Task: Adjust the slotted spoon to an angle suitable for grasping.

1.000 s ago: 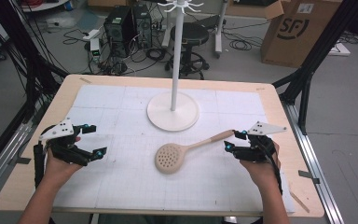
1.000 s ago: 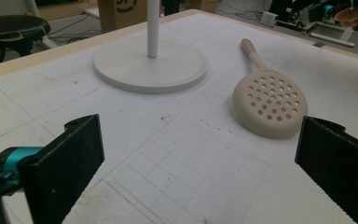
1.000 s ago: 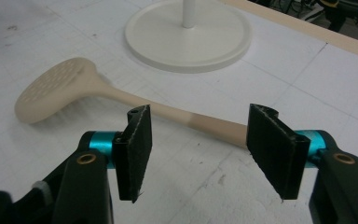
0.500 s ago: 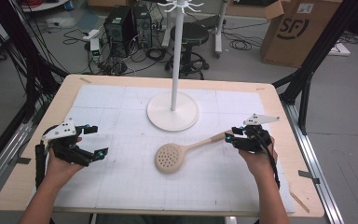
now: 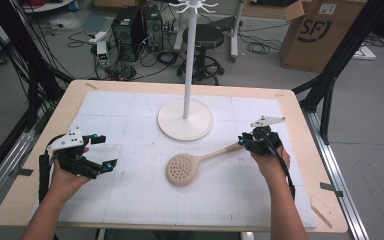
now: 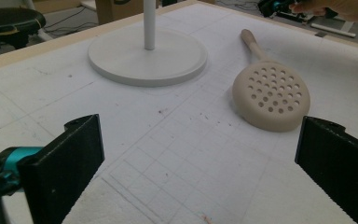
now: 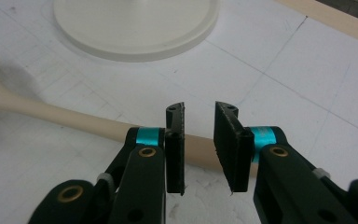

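A beige perforated skimmer spoon (image 5: 182, 169) lies flat on the white mat, its handle running up and right. Over the handle's far end hovers my right gripper (image 5: 244, 141). In the right gripper view its jaws (image 7: 199, 112) stand a narrow gap apart, with the handle (image 7: 51, 114) passing crosswise beneath them and nothing between the pads. My left gripper (image 5: 106, 151) is open wide at the table's left, well away from the spoon. In the left gripper view (image 6: 200, 168) the spoon's head (image 6: 270, 93) lies ahead to the right.
A white hanger stand with a round base (image 5: 185, 120) rises from the mat's far middle, just behind the spoon; its base also appears in the gripper views (image 6: 147, 56) (image 7: 135, 23). The wooden table edge (image 5: 300, 130) runs to the right of my right hand.
My right gripper has moved forward and left, onto the end of the spoon's handle, and its jaws have narrowed. The left gripper and the spoon have stayed put.
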